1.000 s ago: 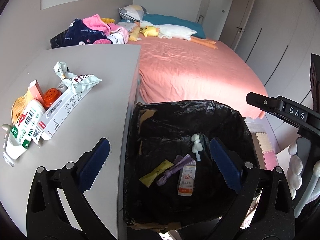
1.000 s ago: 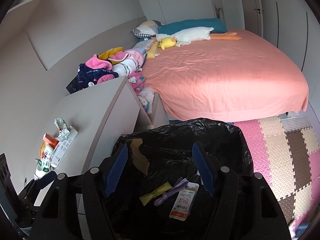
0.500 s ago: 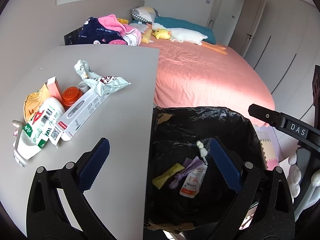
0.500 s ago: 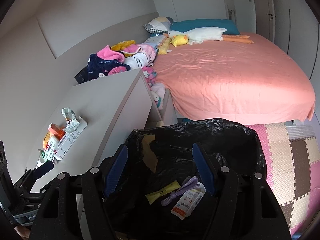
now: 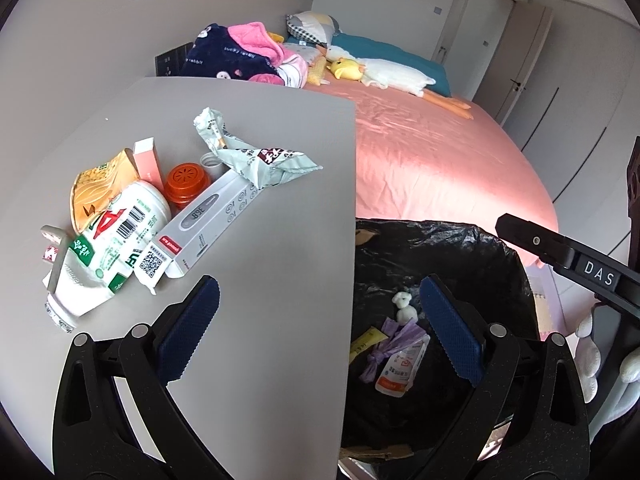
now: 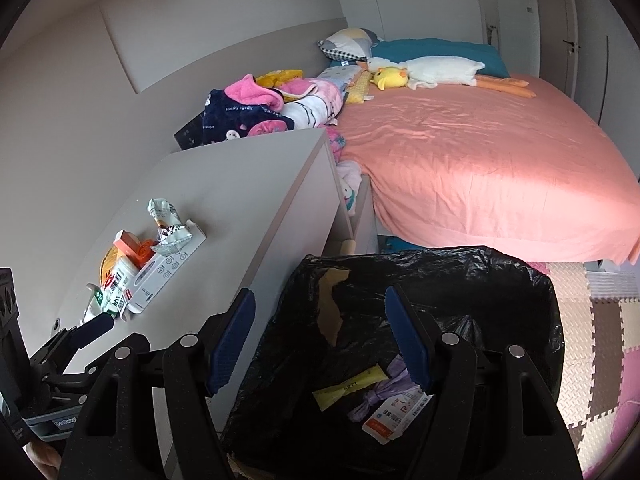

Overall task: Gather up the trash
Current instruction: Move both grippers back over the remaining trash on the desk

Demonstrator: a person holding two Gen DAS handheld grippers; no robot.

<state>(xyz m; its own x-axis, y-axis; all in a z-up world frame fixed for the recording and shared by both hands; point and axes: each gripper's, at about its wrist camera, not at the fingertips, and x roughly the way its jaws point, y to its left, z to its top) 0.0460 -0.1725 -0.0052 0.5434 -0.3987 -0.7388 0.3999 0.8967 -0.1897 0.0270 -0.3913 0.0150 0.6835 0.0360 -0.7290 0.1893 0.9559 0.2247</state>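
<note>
bedroom with a pink bed (image 6: 480,160); beside it a grey table (image 5: 260,260) and a black-lined bin (image 6: 440,280) holding wrappers. trash pile (image 5: 160,208) sits on the table's left part. left gripper (image 5: 320,324) and right gripper (image 6: 320,332) both gape wide, empty.

The left gripper (image 5: 320,322) is a black frame with silver screw heads and ribbed dark-blue pads (image 5: 188,332). The right gripper (image 6: 320,342) matches it; at the right edge of the left view its arm bears white "DAS" lettering. A white knit glove (image 5: 592,356) shows lower right.
</note>
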